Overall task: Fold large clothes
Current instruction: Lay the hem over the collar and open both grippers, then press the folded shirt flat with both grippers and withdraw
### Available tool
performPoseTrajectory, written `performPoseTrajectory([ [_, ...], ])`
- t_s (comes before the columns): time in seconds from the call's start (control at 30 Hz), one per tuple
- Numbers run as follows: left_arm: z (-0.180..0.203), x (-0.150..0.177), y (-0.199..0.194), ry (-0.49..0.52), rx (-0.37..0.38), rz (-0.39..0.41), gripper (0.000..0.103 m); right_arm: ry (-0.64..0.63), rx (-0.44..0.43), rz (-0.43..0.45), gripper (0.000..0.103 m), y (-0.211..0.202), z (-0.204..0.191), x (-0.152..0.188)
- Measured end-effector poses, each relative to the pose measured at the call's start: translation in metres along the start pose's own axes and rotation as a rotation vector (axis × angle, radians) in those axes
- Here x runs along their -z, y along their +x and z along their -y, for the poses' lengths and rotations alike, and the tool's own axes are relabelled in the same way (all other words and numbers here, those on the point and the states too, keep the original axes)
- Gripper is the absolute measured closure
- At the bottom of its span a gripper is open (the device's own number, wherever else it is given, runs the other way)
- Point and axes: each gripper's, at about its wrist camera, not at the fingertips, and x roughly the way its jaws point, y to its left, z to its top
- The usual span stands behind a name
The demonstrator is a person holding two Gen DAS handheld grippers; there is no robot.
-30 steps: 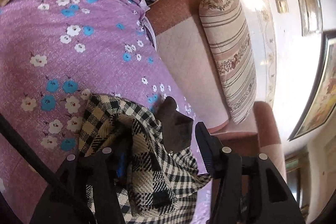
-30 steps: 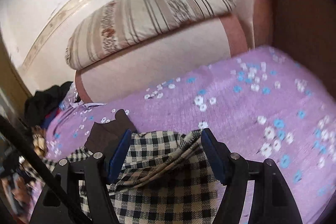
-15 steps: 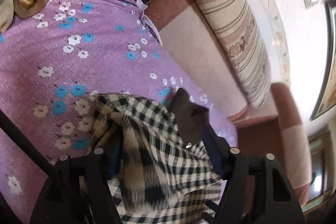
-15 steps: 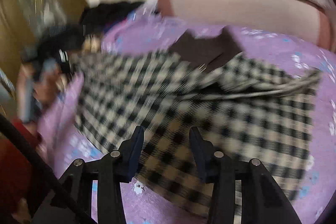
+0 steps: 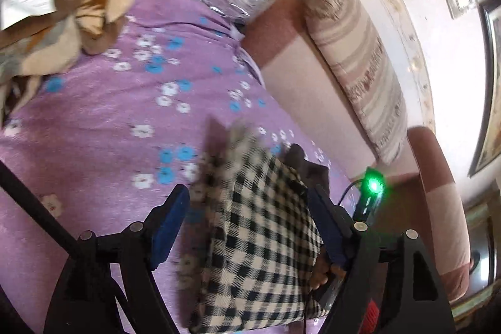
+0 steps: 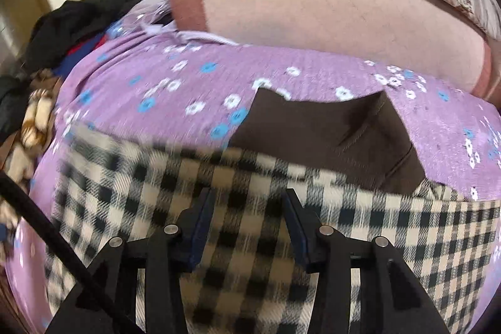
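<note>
On the far left of the left wrist view, a heap of unfolded clothes lies at the edge of the purple flowered bedspread. Nearer to the camera, the left gripper has its jaws spread wide and released; the checked garment passes between them, but neither pad seems to press it. The cloth lies on the bedspread, bunched into a narrow band, with its dark brown collar at the far end. To the right stand the pink sofa back and the striped bolster.

In the right wrist view, the clothes pile is again on the left. The right gripper hovers over the checked garment, its jaws parted and gripping nothing. The brown collar lies flat beyond it, and the sofa back closes the scene.

I judge that the step in hand is to lay the garment out flat before the first fold. To do it well, each gripper should take one outer edge, not the middle, and pull gently apart so the checks become straight. The blur suggests fast motion; a slower approach would help to catch one layer only.
</note>
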Motion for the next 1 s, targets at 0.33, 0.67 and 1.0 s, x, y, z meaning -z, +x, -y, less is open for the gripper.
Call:
performPoseTrajectory([
  [0.33, 0.007, 0.040, 0.015, 0.168, -0.080, -0.124, 0.026, 0.032, -0.033, 0.030, 0.043, -0.087, 0.073, 0.071],
  [0.67, 0.006, 0.118, 0.035, 0.387, -0.124, -0.309, 0.026, 0.350, -0.023, 0.008, 0.034, -0.160, 0.247, 0.203],
  [1.0, 0.038, 0.145, 0.017, 0.588, -0.326, -0.267, 0.095, 0.373, -0.207, -0.045, 0.094, -0.159, 0.239, 0.230],
])
